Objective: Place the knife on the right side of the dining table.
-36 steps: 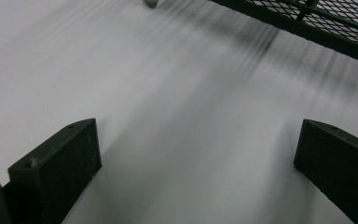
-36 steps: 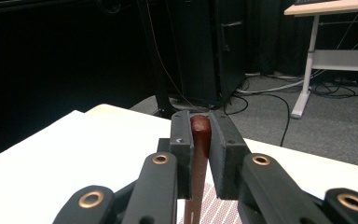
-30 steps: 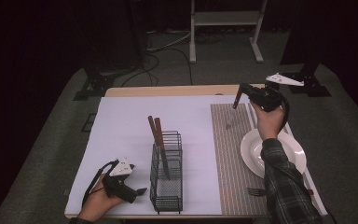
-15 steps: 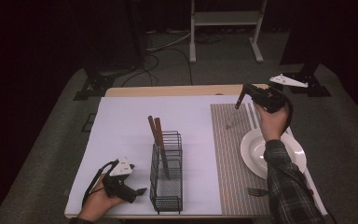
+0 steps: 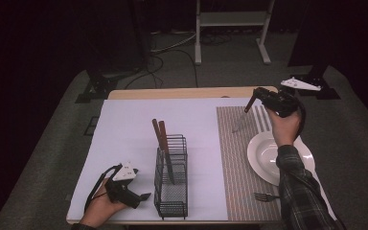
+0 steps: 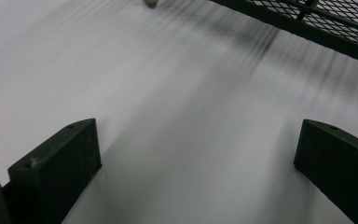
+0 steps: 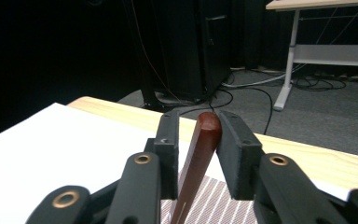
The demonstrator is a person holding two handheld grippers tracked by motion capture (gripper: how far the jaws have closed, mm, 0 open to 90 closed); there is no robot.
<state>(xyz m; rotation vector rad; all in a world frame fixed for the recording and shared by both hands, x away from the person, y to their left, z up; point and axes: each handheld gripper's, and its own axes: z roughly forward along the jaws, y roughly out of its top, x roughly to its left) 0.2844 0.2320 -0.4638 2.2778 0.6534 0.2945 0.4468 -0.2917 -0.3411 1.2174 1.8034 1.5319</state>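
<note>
Over the striped placemat [image 5: 242,158] at the far right of the desk [image 5: 129,129], my right gripper [image 5: 255,96] has a knife [image 5: 242,118] standing between its fingers [image 7: 237,149]; the reddish-brown handle top sits at the fingertips, leaning against the right-hand one, with a sliver of gap at the left-hand one; these fingers have just been easing apart, and the knife hangs tilted, blade down toward the placemat; just beside it, nearer me, lies the white plate [image 5: 263,158], and a fork [image 5: 263,196] rests at the placemat's near edge; my left gripper [image 5: 143,196] lies low on the white sheet at the near left, fingers [image 6: 56,163] spread wide with nothing between them, pointing at the black wire basket [image 5: 171,184] just beside it; two more brown-handled knives [image 5: 161,139] stand tilted in that basket.
</note>
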